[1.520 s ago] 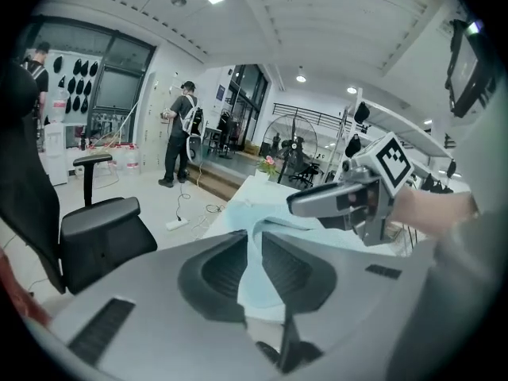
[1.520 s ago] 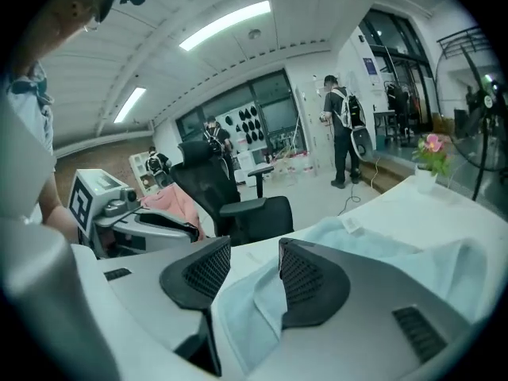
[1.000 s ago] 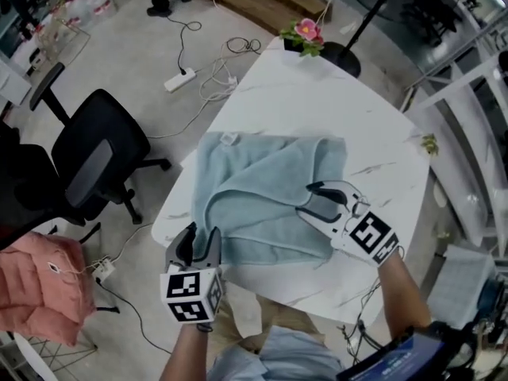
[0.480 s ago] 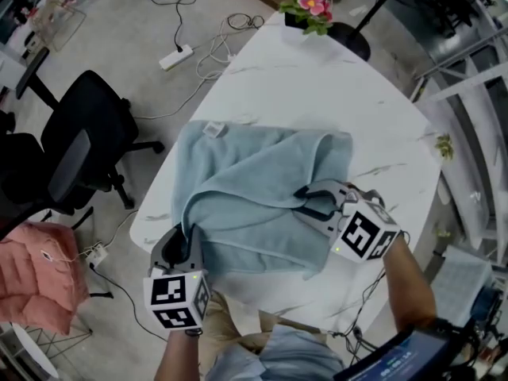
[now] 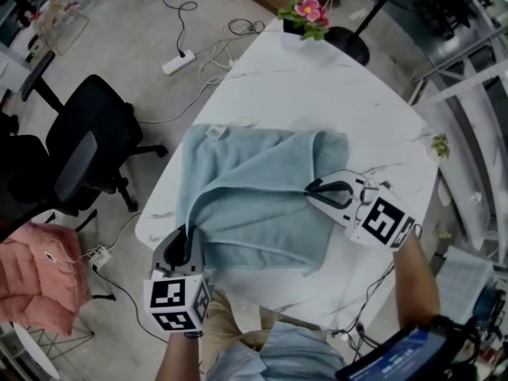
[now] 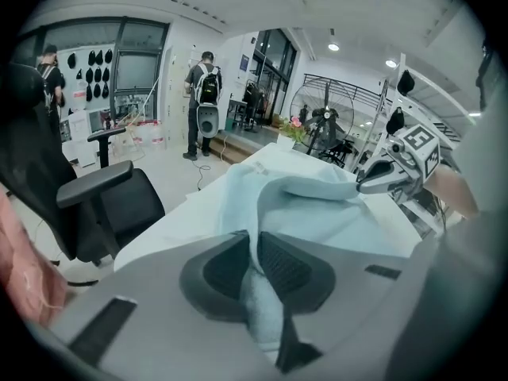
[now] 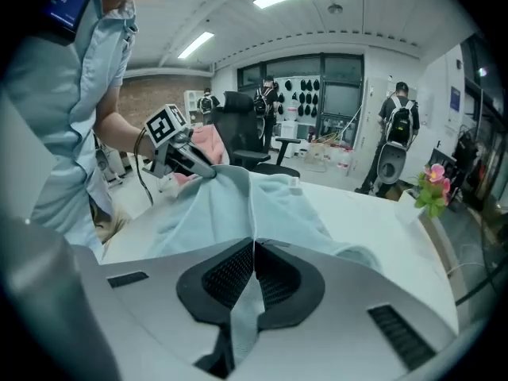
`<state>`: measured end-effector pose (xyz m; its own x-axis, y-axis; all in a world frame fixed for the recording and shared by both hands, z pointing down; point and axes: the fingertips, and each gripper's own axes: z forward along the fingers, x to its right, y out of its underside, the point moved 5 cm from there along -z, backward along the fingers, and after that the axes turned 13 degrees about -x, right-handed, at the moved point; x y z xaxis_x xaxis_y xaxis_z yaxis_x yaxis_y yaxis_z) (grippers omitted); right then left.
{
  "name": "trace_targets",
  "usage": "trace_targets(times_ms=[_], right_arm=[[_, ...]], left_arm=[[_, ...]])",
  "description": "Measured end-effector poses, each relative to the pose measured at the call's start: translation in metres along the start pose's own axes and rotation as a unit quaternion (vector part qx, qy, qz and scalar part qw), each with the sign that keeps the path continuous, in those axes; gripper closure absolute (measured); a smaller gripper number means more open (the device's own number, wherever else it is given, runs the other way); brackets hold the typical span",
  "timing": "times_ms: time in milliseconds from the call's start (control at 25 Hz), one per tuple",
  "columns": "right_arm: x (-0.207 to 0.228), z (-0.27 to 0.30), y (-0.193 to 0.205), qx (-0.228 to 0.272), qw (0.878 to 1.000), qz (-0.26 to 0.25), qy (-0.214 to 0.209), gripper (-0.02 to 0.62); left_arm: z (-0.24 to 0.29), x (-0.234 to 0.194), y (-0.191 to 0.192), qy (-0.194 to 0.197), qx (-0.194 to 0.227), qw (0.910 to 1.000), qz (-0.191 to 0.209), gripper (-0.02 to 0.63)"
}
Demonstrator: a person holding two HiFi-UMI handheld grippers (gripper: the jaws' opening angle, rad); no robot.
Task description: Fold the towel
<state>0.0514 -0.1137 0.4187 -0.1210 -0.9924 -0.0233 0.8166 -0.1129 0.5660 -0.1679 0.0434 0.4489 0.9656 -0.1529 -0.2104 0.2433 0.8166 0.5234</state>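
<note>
Head view: a light-blue terry towel [image 5: 262,201] lies loosely folded and rumpled on a white marble-patterned surface [image 5: 317,94], covering its central and 9 o'clock parts. A small white label at the towel's 11 o'clock corner faces up. The left gripper [image 5: 187,243], seen at the towel's 7 o'clock corner, has fingers that have just been closing; in the left gripper view [image 6: 254,248] a thick fold of towel is pinched between the dark pads. The right gripper [image 5: 316,190], at the towel's 3 o'clock edge, has likewise just been closing its fingers; in the right gripper view [image 7: 252,264] they stand almost together with a thin edge of towel clamped between them. A pot of pink flowers [image 5: 305,16] stands at the surface's 12 o'clock corner. A black office chair [image 5: 95,149] stands on the floor at 9 o'clock, well apart from the towel
</note>
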Motion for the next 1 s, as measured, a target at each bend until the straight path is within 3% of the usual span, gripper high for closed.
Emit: trace_targets(times_ms=[200, 440, 640, 1000], right_arm=[[0.028, -0.021, -0.025, 0.017, 0.996, -0.014, 0.088, 0.574], [0.067, -0.053, -0.083, 0.049, 0.981, -0.053, 0.18, 0.574], [0.071, -0.054, -0.121, 0.052, 0.977, -0.09, 0.188, 0.574], [0.066, -0.03, -0.124, 0.035, 0.979, -0.104, 0.169, 0.575]], left_arm=[[-0.019, 0.011, -0.005, 0.016, 0.013, 0.9998, 0.002, 0.561], [-0.061, 0.038, -0.004, 0.042, 0.027, 0.9987, 0.01, 0.565], [-0.058, 0.025, 0.009, 0.017, 0.02, 0.9994, 0.02, 0.565], [-0.053, 0.005, 0.003, -0.018, 0.025, 0.9994, 0.012, 0.565]])
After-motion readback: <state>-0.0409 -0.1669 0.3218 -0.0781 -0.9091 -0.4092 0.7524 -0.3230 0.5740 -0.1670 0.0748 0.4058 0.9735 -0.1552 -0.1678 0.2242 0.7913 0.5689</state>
